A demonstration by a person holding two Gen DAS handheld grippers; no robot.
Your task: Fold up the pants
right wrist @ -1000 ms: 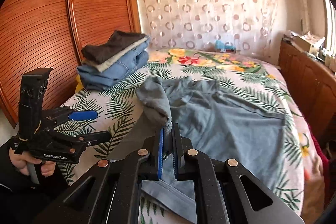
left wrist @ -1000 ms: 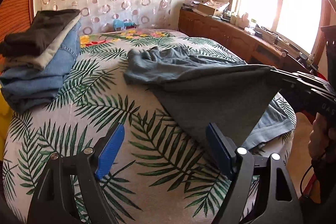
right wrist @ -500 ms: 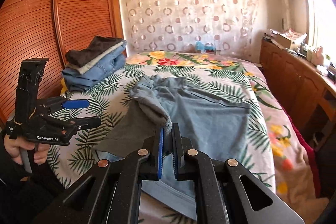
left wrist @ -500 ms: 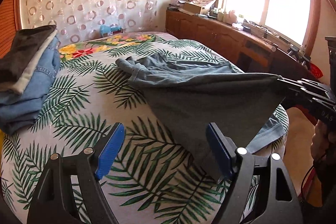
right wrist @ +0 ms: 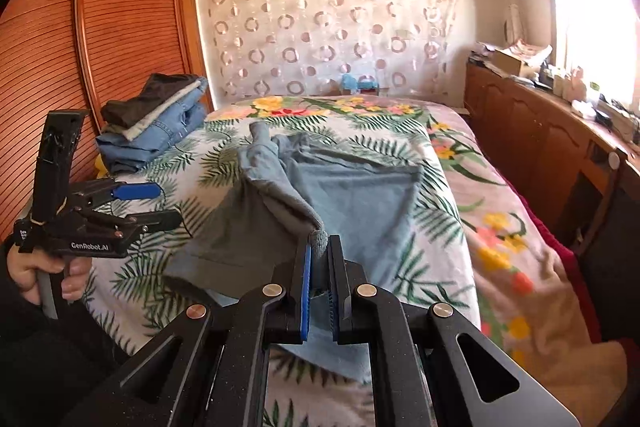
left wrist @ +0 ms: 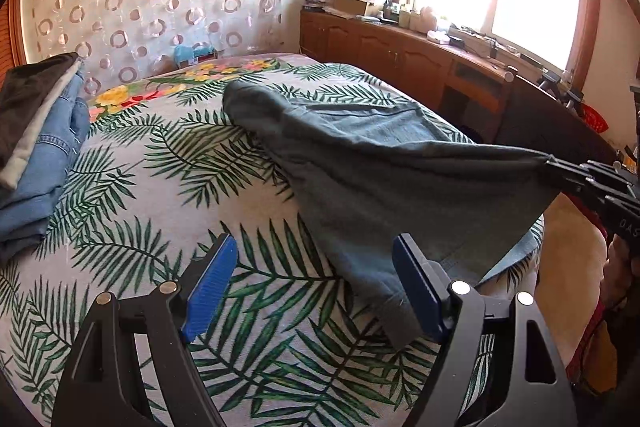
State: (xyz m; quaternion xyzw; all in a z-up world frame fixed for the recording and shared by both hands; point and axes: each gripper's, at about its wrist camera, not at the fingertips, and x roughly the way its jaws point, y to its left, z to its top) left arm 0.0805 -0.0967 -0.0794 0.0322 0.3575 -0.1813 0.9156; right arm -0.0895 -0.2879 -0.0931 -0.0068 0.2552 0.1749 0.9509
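Observation:
Grey-blue pants (left wrist: 372, 163) lie across the leaf-print bed (left wrist: 168, 163), one end lifted off the cover. My right gripper (right wrist: 319, 251) is shut on a bunched corner of the pants (right wrist: 276, 203) and holds it up, so the cloth hangs down in a tent shape. In the left wrist view the right gripper (left wrist: 560, 167) pulls the fabric taut at the right edge. My left gripper (left wrist: 312, 283) is open with nothing between its blue pads, hovering over the bed just left of the hanging cloth. From the right wrist view the left gripper (right wrist: 156, 205) shows at the left, held by a hand.
A stack of folded clothes (left wrist: 36, 143), dark, beige and denim, sits at the bed's far left near a wooden wardrobe (right wrist: 80, 67). A wooden sideboard (left wrist: 400, 55) with clutter runs under the bright window on the right. A circle-patterned curtain (right wrist: 328, 19) hangs behind the bed.
Both grippers have drawn back from the bed's head. The right one has dragged the lifted pants corner with it, so the cloth is stretched further. The folded stack has slid to the left in both views.

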